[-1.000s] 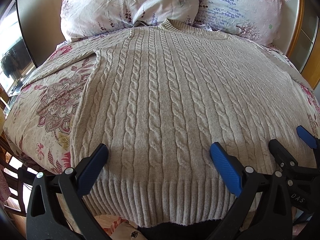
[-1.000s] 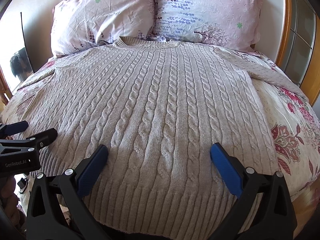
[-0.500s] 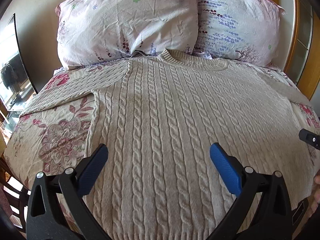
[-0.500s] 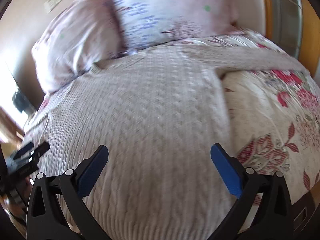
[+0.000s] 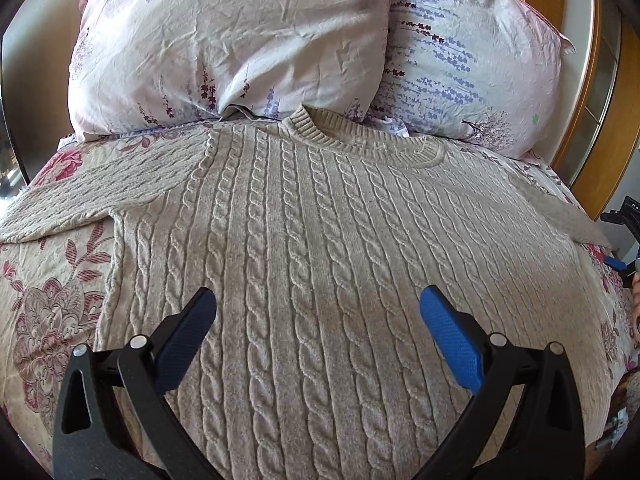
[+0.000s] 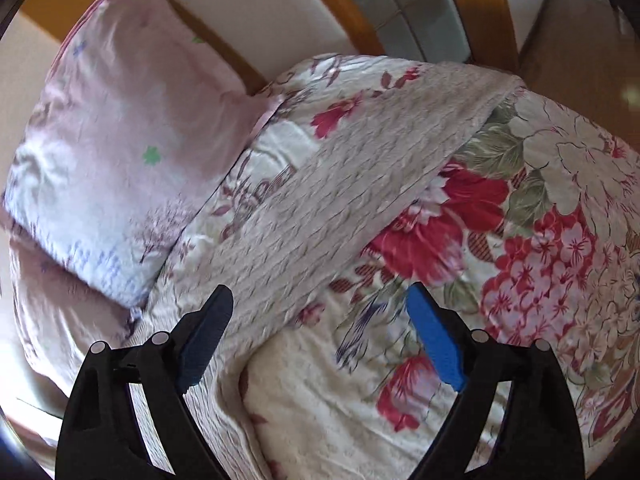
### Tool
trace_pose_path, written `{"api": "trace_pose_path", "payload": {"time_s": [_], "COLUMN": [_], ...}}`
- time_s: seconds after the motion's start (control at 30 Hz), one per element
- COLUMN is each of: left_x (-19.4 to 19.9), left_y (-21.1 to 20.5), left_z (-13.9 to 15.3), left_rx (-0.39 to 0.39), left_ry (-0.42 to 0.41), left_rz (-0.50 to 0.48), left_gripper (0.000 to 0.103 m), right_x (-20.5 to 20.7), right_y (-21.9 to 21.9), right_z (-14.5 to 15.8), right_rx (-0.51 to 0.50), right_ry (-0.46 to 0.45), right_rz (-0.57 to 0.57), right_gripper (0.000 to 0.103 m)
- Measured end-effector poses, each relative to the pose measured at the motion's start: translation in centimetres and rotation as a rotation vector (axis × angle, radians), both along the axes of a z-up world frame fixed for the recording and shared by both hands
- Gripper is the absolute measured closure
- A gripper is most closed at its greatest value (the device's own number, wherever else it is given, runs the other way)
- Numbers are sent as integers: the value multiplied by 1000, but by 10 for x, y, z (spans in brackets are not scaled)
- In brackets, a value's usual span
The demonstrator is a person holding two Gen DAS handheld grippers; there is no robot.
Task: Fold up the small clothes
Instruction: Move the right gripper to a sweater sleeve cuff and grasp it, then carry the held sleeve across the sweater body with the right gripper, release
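Nearest, the left hand-held gripper (image 5: pixel 316 320) hovers wide apart and empty over the body of the cable-knit sweater (image 5: pixel 320 248), which lies flat and unfolded on the bed (image 5: pixel 48 304). The right hand-held gripper (image 6: pixel 320 320), also spread and empty, seems aimed at the outstretched sleeve (image 6: pixel 360 168), though blurred. No fold is made; all folding remains.

The left wrist view hangs close above the sweater (image 5: pixel 320 260), facing 12 o'clock toward the pillows (image 5: pixel 232 44). The right wrist view, tilted and blurred, sits near the sleeve (image 6: pixel 360 168), which runs toward 1 o'clock. Both share sweater, floral bedspread (image 6: pixel 560 240) and pillows.
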State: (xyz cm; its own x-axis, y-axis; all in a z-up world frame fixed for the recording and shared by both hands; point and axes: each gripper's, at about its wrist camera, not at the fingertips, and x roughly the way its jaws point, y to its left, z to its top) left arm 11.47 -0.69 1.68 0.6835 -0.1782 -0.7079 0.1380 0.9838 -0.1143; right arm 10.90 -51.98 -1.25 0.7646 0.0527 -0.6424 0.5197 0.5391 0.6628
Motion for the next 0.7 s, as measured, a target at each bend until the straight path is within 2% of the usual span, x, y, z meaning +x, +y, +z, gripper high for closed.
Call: {"api": "trace_pose_path", "payload": {"time_s": [0.07, 0.13, 0.27, 0.3, 0.37, 0.43, 0.5, 0.53, 0.7], "left_x": [7, 11, 9, 8, 8, 8, 8, 8, 9], "left_y": [5, 11, 14, 14, 14, 14, 14, 14, 13], "left_z": [-6, -10, -11, -11, -11, -11, -11, -11, -11], "left_rx": [-36, -74, -103, -102, -103, -102, -101, -99, -95], "left_ry": [52, 80, 71, 72, 72, 72, 72, 73, 75], "left_rz": [-5, 11, 7, 7, 7, 7, 7, 7, 6], "left_gripper": [2, 2, 2, 2, 2, 2, 2, 2, 2], "right_x": [3, 4, 12, 13, 15, 16, 20, 21, 24], "right_y": [-12, -16, -22, -22, -22, -21, -20, -19, -3], "right_z": [-11, -11, -22, -24, -24, -25, -26, -24, 10], "right_rx": [79, 89, 158, 163, 144, 126, 94, 67, -80], "right_ry": [-25, -73, -119, -132, -131, -133, -122, -117, -212], "right_rz": [-32, -54, -66, -74, -90, -104, -105, -97, -43], "right_gripper": [20, 24, 45, 48, 57, 61, 76, 89, 92]}}
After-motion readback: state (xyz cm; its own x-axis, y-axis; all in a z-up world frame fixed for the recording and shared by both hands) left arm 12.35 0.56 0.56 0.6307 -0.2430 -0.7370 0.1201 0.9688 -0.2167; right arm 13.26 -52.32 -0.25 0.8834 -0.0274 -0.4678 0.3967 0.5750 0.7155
